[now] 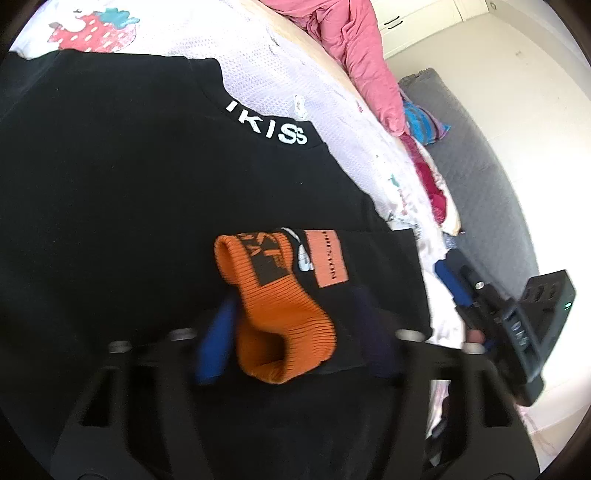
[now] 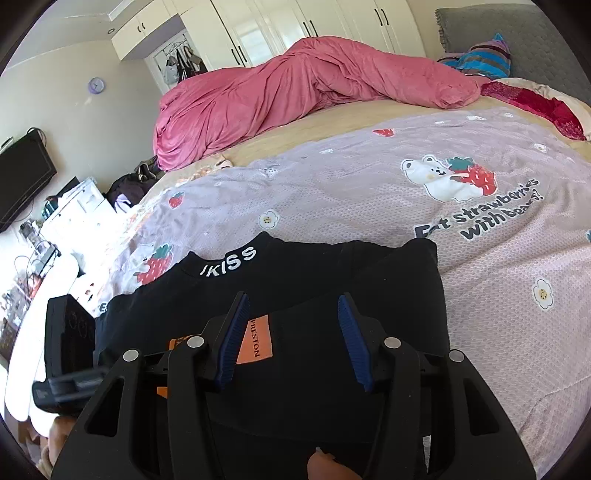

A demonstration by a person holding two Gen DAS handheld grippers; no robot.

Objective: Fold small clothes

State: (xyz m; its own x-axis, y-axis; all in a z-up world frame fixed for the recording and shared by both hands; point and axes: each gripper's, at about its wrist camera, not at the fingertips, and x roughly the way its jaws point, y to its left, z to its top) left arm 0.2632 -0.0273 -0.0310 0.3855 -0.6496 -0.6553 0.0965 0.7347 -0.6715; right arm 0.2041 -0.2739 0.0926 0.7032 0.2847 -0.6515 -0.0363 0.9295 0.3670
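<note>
left tool (image 1: 295, 321) fingertips blurred

1 black top (image 2: 332, 280) w/ 1 orange cuff (image 1: 280, 314) and 1 orange patch (image 2: 258, 345), lying on 1 strawberry-bear sheet (image 2: 369, 192). Beyond the top: 1 pink duvet (image 2: 277, 99), 1 striped cushion (image 2: 480, 55). 2 grippers: left (image 1: 295, 332), right (image 2: 291, 332).

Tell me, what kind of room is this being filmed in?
Most likely a home bedroom: a wide bed under a lilac strawberry-and-bear print bedspread, a rumpled pink duvet at its far side, and tall white wardrobe doors along the wall.
</note>
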